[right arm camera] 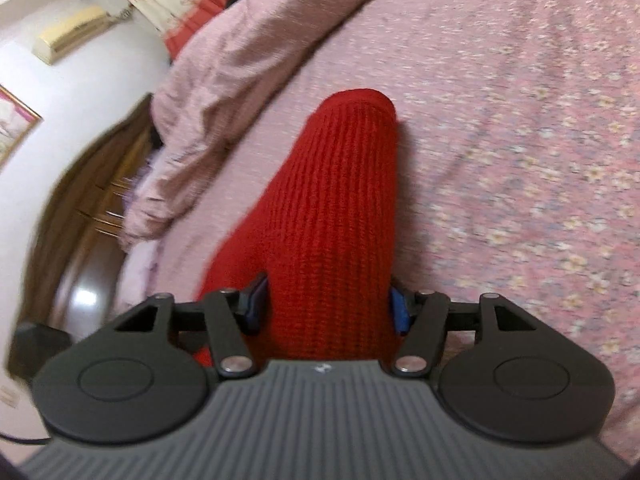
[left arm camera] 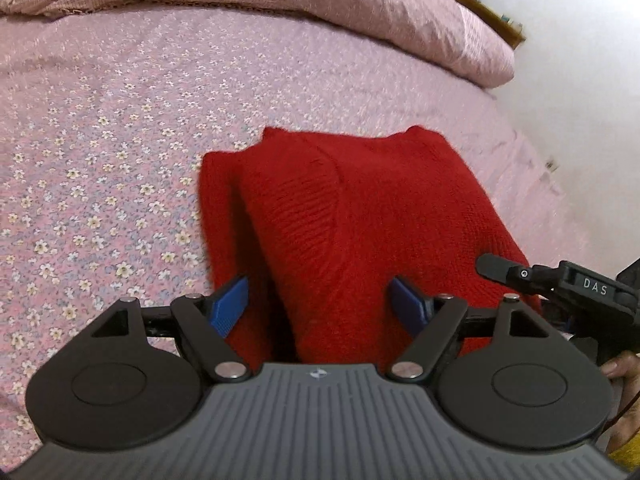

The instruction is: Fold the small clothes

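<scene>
Red knit sweater (left arm camera: 360, 216) lies folded on the bed sheet (left arm camera: 100, 140), pink w/ small flowers, right of centre in the left wrist view. Top layer has a curved seam; a narrower flap sticks out along its left edge.

Left tongs (left arm camera: 320, 304): wide apart, blue pads (left arm camera: 230, 306) either side of the sweater's near edge. Left pad sits over the sweater's left border, right pad over red knit. Can't tell if either pad touches the fabric; no squeeze visible, so they read as spread, not holding.

Right tongs (right arm camera: 326, 304): narrower gap, a thick band of ribbed red knit (right arm camera: 340, 208) runs straight between the pads and fills the gap. Both pads sit right at the knit's edges, apparently touching. Knit shows no pinch at the pads, so can't tell for sure whether it's gripped or just lying between them. That band stretches away from the tongs to a rounded end on the sheet. View is motion-blurred.

In the left view the right tool's black tip (left arm camera: 504, 272) rests at the sweater's right near corner, w/ a hand (left arm camera: 620, 368) behind it at frame edge.

Pink quilt (left arm camera: 360, 12) bunched along the far side of the bed, by the white wall (left arm camera: 580, 80). Right view also shows a wooden door (right arm camera: 80, 220) and an AC unit (right arm camera: 72, 32) on the wall.
</scene>
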Motion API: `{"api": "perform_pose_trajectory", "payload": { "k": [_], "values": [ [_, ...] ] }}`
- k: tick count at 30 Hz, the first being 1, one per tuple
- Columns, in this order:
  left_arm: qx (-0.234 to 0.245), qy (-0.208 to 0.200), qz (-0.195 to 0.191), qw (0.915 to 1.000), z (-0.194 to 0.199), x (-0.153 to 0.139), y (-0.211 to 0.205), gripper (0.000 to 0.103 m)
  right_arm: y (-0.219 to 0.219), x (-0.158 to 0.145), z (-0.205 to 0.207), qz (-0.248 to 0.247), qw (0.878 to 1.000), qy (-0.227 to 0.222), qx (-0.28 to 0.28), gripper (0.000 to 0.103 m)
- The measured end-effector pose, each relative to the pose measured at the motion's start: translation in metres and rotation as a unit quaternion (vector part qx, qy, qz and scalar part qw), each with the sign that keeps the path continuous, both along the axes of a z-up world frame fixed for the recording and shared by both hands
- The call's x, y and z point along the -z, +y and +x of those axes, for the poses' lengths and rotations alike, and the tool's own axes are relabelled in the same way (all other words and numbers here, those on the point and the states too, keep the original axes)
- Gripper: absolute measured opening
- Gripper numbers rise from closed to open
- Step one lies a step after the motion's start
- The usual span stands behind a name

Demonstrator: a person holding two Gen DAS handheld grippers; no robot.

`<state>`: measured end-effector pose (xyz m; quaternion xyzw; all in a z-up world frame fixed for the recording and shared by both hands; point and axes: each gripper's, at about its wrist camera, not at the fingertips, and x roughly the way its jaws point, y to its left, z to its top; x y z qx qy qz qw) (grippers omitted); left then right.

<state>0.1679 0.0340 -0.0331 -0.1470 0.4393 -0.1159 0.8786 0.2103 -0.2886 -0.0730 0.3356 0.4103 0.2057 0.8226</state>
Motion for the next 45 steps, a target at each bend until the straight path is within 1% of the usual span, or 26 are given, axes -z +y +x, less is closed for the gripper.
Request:
{"api": "perform_pose_trajectory", "payload": {
  "k": [3,6,9,11,14,15,16,18,19,20,22,25,27,30,36,40,41,42,43,45],
  "values": [
    [-0.003,-0.001,0.008,1.0000,-0.001,0.000,-0.003,0.082,0.000,0.003,-0.008,-0.035,0.999,-0.021,-0.001,0.067],
    [-0.004,-0.008,0.026,0.9996,-0.006,-0.006,-0.006,0.082,-0.001,-0.002,-0.011,-0.047,0.999,-0.026,0.004,0.068],
    [-0.004,-0.012,0.036,0.9993,-0.011,-0.012,-0.008,0.082,0.001,-0.012,-0.017,-0.069,0.997,-0.034,0.010,0.069],
    [-0.009,-0.010,0.041,0.9991,-0.015,-0.013,-0.007,0.082,0.002,-0.021,-0.023,-0.092,0.994,-0.048,0.013,0.069],
    [-0.021,-0.004,0.047,0.9987,-0.021,-0.015,-0.004,0.082,0.005,-0.037,-0.039,-0.136,0.986,-0.090,0.019,0.065],
    [-0.024,-0.004,0.049,0.9985,-0.024,-0.016,-0.004,0.082,0.007,-0.042,-0.044,-0.145,0.984,-0.103,0.019,0.060],
    [-0.025,-0.005,0.051,0.9984,-0.026,-0.016,-0.003,0.082,0.007,-0.046,-0.049,-0.146,0.983,-0.109,0.017,0.058],
    [-0.027,-0.008,0.059,0.9978,-0.031,-0.017,-0.003,0.082,0.009,-0.051,-0.055,-0.123,0.986,-0.112,0.003,0.049],
    [-0.028,-0.009,0.063,0.9976,-0.034,-0.018,-0.003,0.082,0.011,-0.052,-0.057,-0.119,0.986,-0.113,-0.003,0.046],
    [-0.030,-0.010,0.064,0.9974,-0.037,-0.017,-0.003,0.082,0.014,-0.053,-0.060,-0.123,0.985,-0.117,-0.009,0.044],
    [-0.033,-0.009,0.064,0.9974,-0.043,-0.016,-0.003,0.082,0.021,-0.054,-0.065,-0.137,0.982,-0.126,-0.020,0.044],
    [-0.036,-0.011,0.070,0.9968,-0.048,-0.012,-0.002,0.082,0.032,-0.052,-0.068,-0.168,0.977,-0.130,-0.027,0.043],
    [-0.037,-0.014,0.083,0.9958,-0.048,-0.007,-0.004,0.082,0.038,-0.048,-0.068,-0.184,0.974,-0.128,-0.035,0.043],
    [-0.040,-0.017,0.085,0.9954,-0.048,0.001,-0.003,0.083,0.045,-0.042,-0.070,-0.208,0.968,-0.132,-0.043,0.043],
    [-0.048,-0.024,0.090,0.9945,-0.048,0.000,-0.005,0.084,0.054,-0.041,-0.072,-0.230,0.962,-0.145,-0.038,0.044],
    [-0.053,-0.034,0.091,0.9938,-0.058,-0.011,-0.009,0.083,0.052,-0.046,-0.079,-0.224,0.962,-0.152,-0.020,0.045],
    [-0.053,-0.037,0.093,0.9936,-0.060,-0.013,-0.010,0.083,0.051,-0.048,-0.081,-0.220,0.963,-0.154,-0.013,0.047],
    [-0.051,-0.041,0.096,0.9932,-0.064,-0.016,-0.011,0.083,0.049,-0.049,-0.083,-0.217,0.964,-0.155,-0.007,0.051],
    [-0.051,-0.045,0.099,0.9928,-0.067,-0.019,-0.012,0.083,0.047,-0.051,-0.085,-0.210,0.965,-0.156,-0.004,0.054],
    [-0.051,-0.049,0.103,0.9921,-0.075,-0.025,-0.015,0.084,0.044,-0.055,-0.089,-0.199,0.968,-0.153,-0.002,0.055]
  ]
}}
